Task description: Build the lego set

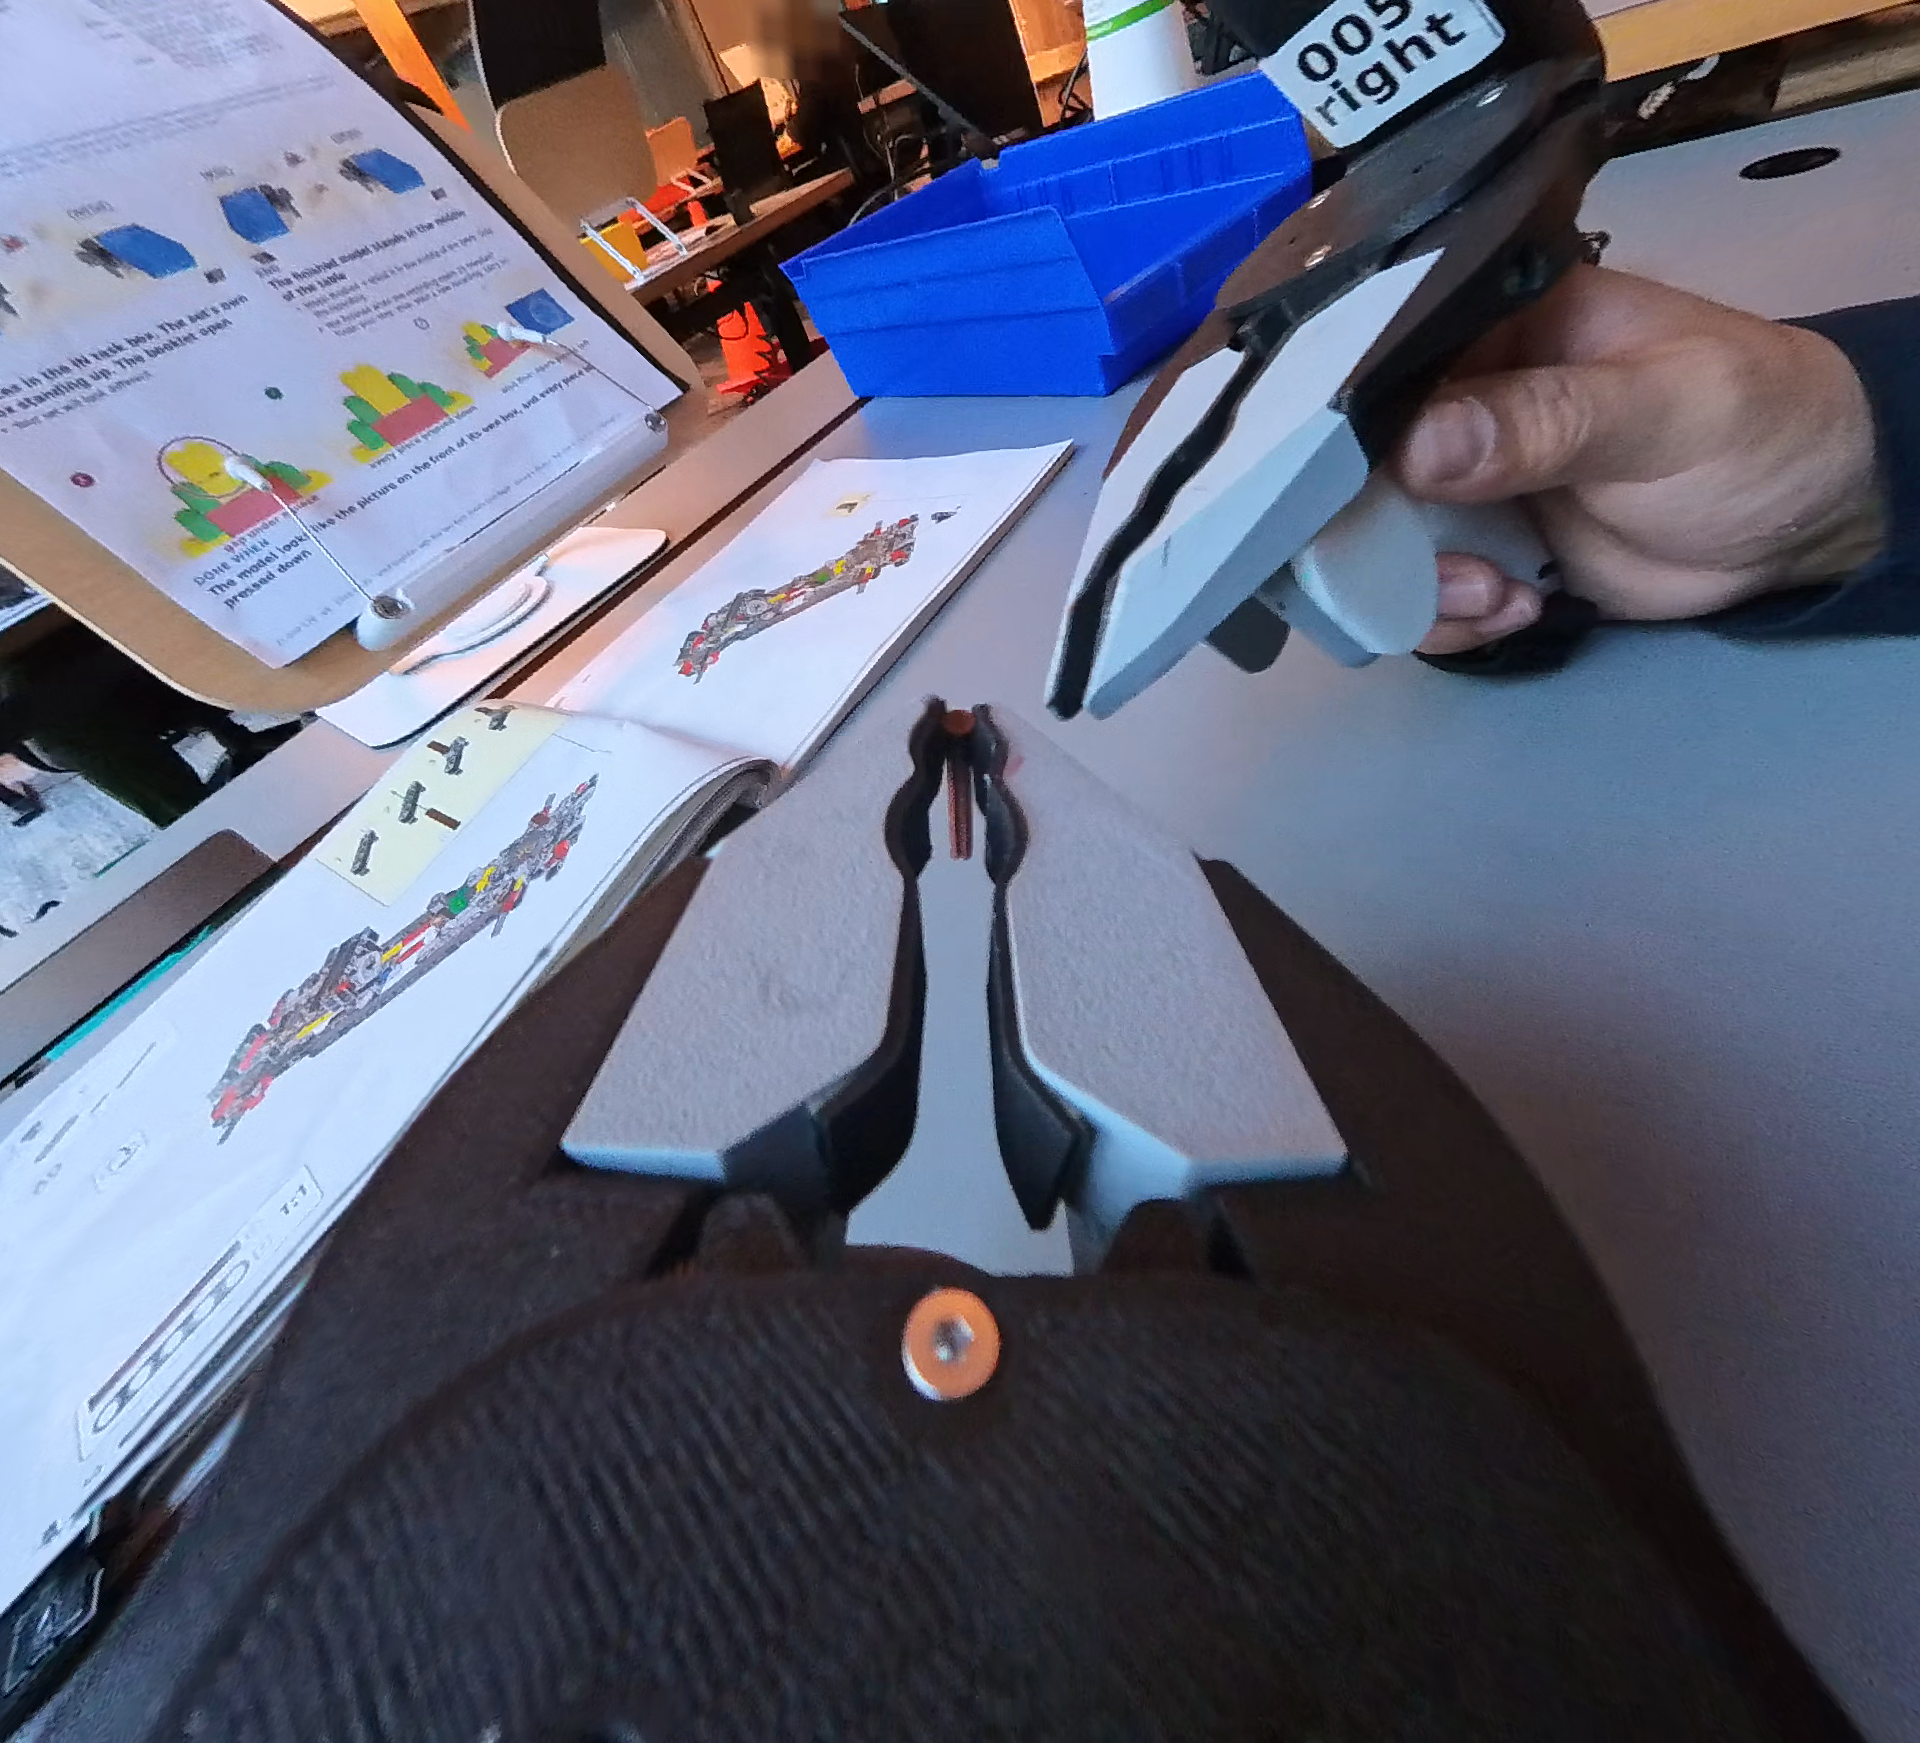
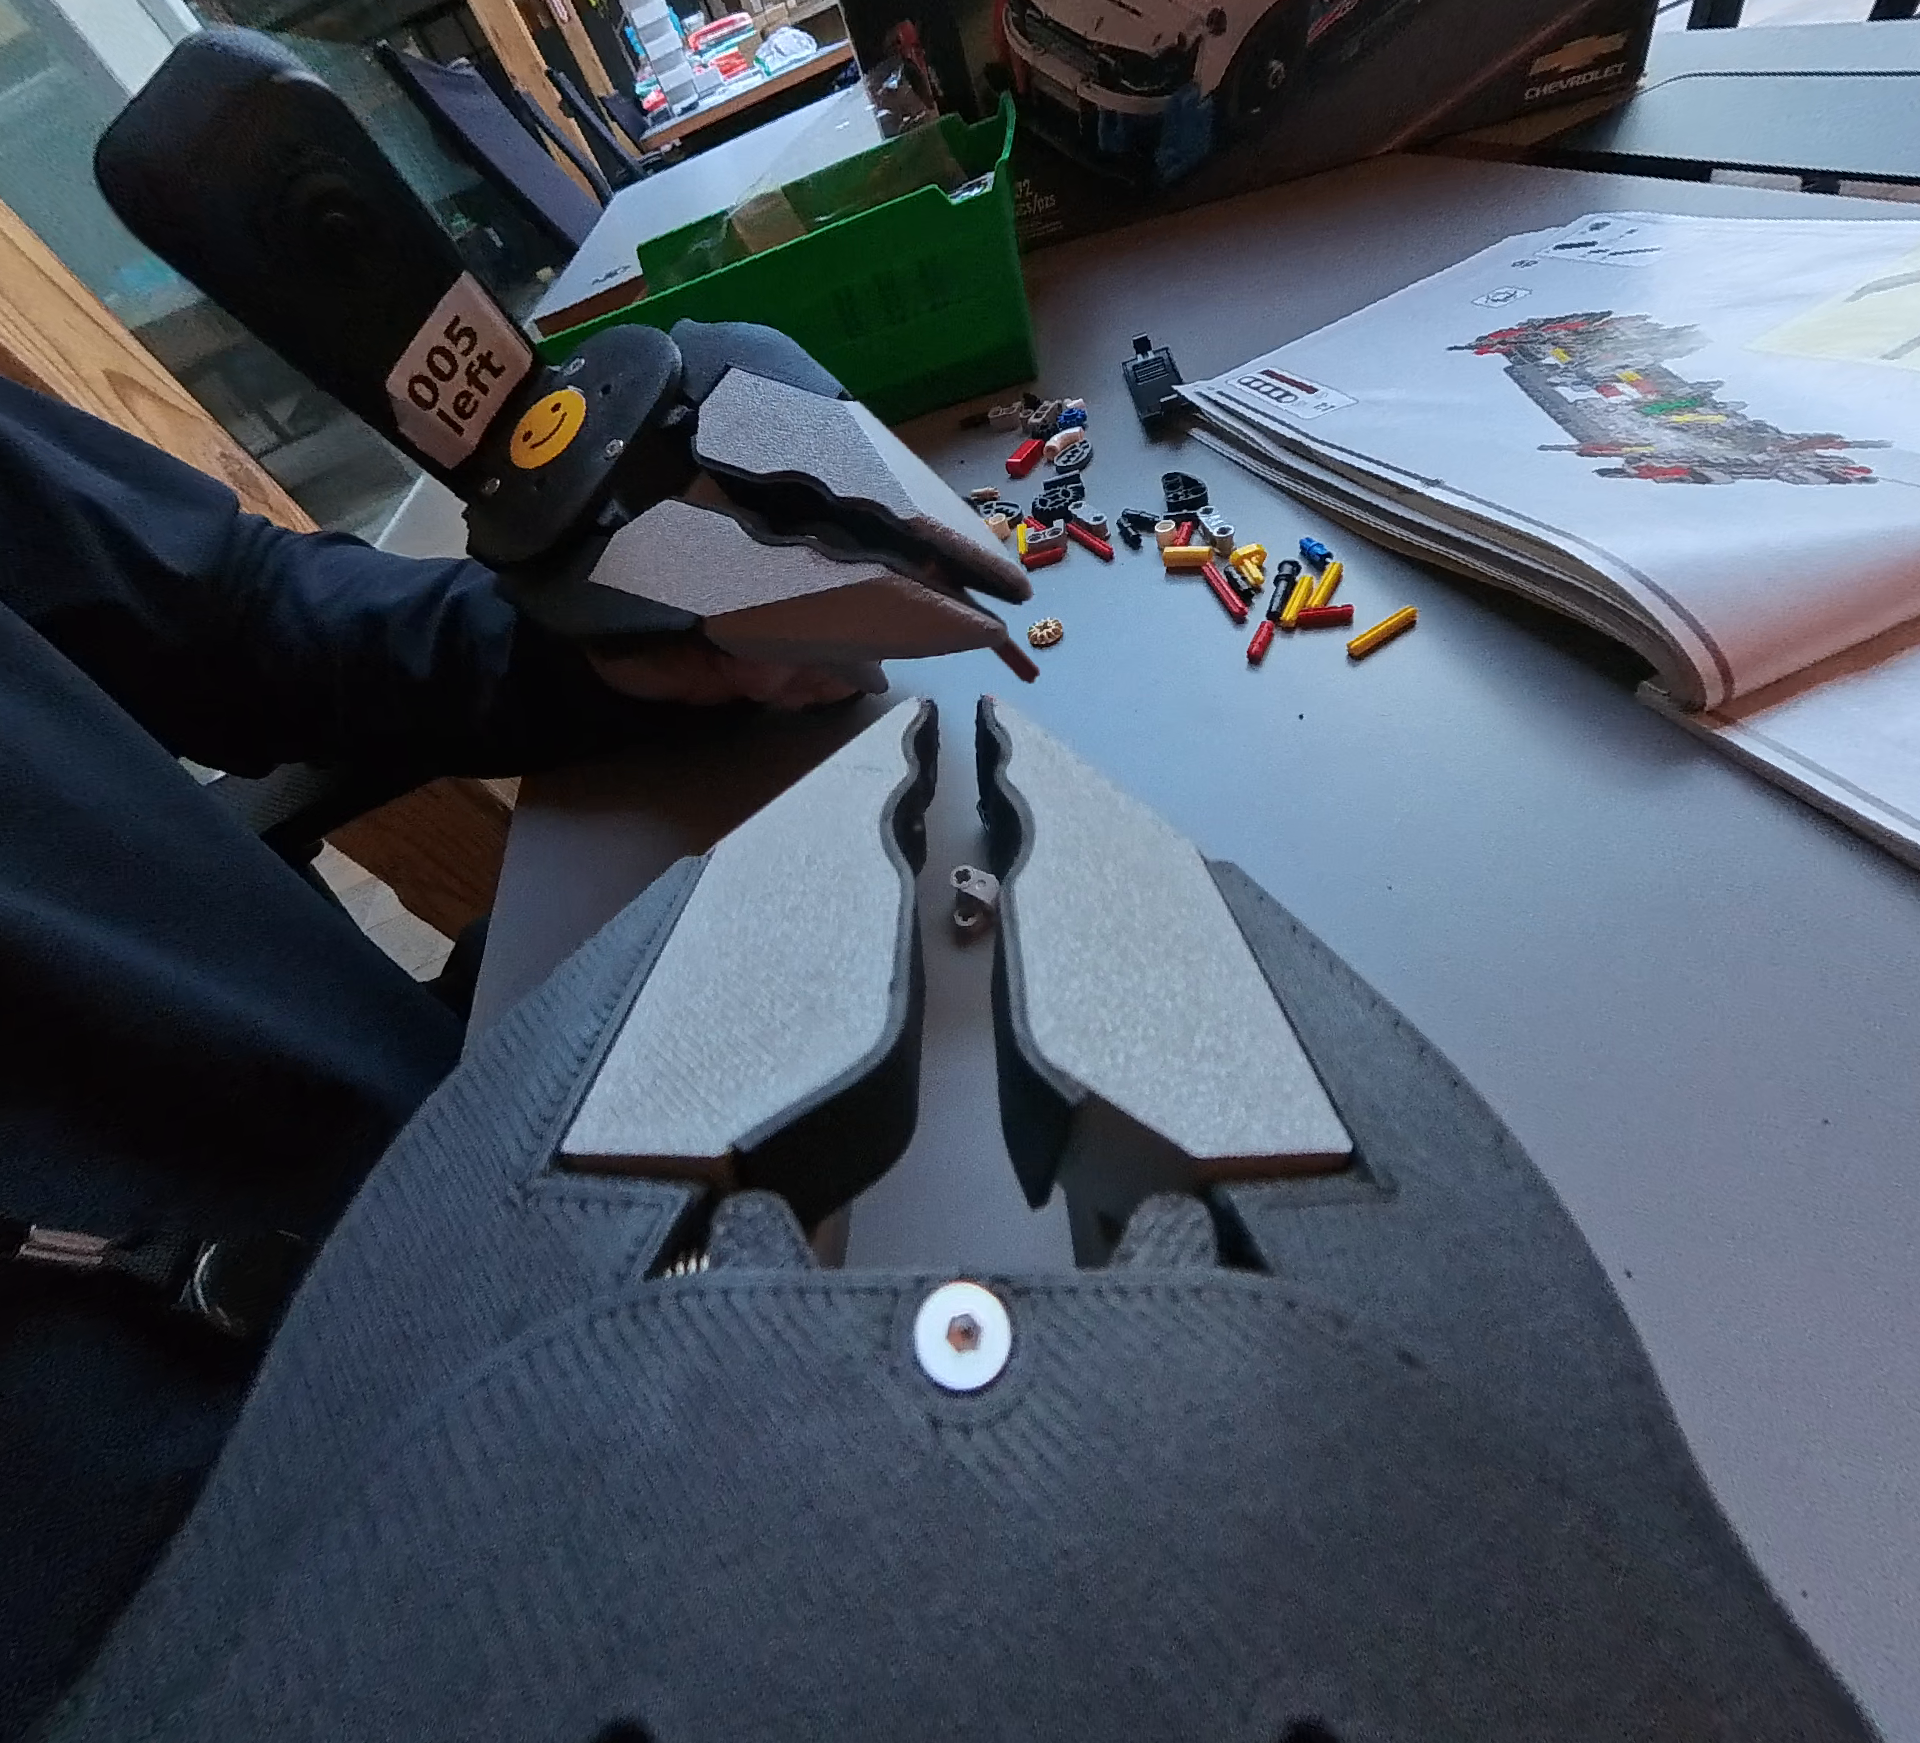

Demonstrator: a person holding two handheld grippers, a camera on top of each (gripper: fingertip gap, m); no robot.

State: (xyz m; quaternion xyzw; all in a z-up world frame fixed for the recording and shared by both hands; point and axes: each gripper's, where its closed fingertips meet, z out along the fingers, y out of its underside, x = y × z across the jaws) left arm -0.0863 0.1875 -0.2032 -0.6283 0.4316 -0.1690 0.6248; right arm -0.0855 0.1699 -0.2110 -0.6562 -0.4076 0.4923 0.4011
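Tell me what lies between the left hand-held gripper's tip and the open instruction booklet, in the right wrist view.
A scatter of small building-toy pieces on the grey table: red, yellow and black pins, plus a tan gear nearest the left hand-held gripper.

Blue bin [image 1: 1039,259], green bin [image 2: 894,291], red, yellow and black loose pieces [image 2: 1226,550], grey table [image 2: 1455,862].

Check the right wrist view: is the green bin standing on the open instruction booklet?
No: the green bin stands on the grey table in front of the boxed set, well clear of the open booklet.
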